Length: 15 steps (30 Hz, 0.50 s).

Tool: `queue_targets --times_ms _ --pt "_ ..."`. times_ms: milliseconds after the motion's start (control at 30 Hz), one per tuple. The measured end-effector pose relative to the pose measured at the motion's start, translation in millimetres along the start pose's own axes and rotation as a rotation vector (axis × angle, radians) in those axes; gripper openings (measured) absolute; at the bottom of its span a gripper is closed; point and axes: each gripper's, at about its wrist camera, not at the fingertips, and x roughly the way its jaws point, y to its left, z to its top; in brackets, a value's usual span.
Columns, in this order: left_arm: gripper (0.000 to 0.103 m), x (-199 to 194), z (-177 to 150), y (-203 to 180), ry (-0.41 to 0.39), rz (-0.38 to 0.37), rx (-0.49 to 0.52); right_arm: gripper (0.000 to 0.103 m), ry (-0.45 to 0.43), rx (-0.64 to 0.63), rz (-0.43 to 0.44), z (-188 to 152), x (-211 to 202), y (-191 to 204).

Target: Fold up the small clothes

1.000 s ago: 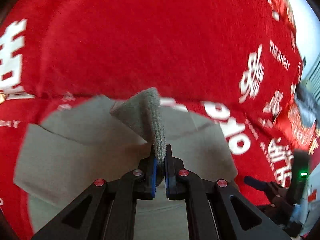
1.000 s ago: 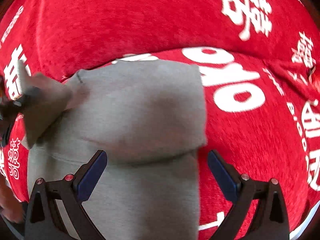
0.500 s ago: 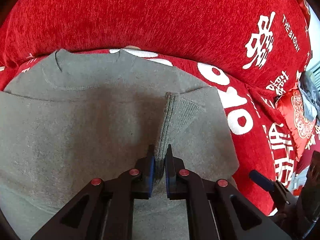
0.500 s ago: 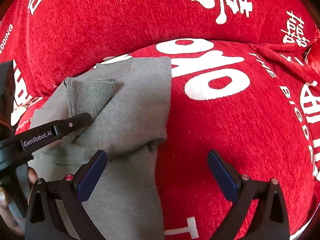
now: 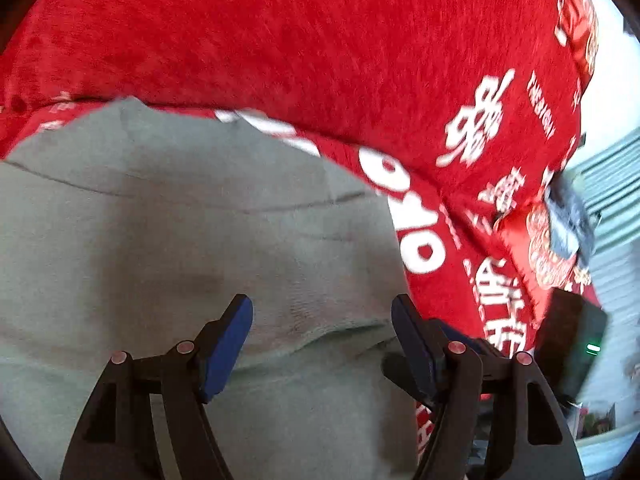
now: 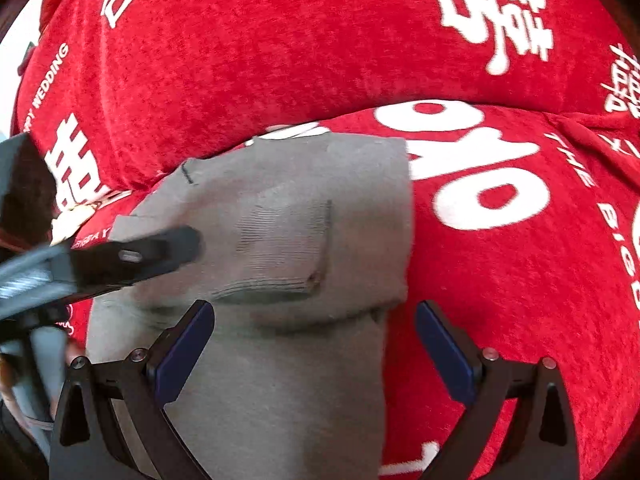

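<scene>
Grey sweater [image 6: 280,360] flat on red sofa cover [image 6: 500,260], long axis running away from both tools. Folded-in sleeve cuff [image 6: 288,248] just ahead of right hand-held gripper [image 6: 314,350]; jaws wide, empty. Left hand-held gripper [image 5: 322,340] likewise spread, empty, over the sweater's body.

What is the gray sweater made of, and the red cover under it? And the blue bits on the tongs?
Sweater: looks like soft knitted yarn, matte; fine ribbing shows on the folded-in cuff. Wool or cotton, I cannot tell.
Red cover: seems a fuzzy, chenille-like cloth with white woven or printed letters; its surface looks nubbly.
Blue pads: smooth, probably rubber or soft plastic, set on hard black plastic-looking fingers.
</scene>
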Motion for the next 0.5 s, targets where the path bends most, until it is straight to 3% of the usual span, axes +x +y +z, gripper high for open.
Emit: queue_targets --times_ms 33,167,267,367,500 --pt "0.081 -9 0 7 -0.02 0.005 -0.01 0.1 0.001 -0.006 0.015 2 4 3" --pt "0.081 -42 -2 47 -0.09 0.114 -0.05 0.099 -0.016 0.004 0.053 7 6 4" --pt "0.081 -58 -7 83 -0.119 0.198 -0.113 0.09 -0.023 0.04 0.118 8 2 -3" --pt "0.081 -63 -16 114 -0.129 0.217 -0.187 0.087 -0.026 0.036 0.145 6 -2 -3" --pt "0.081 -55 -24 134 -0.119 0.215 -0.223 0.083 -0.013 0.026 0.1 11 6 1"
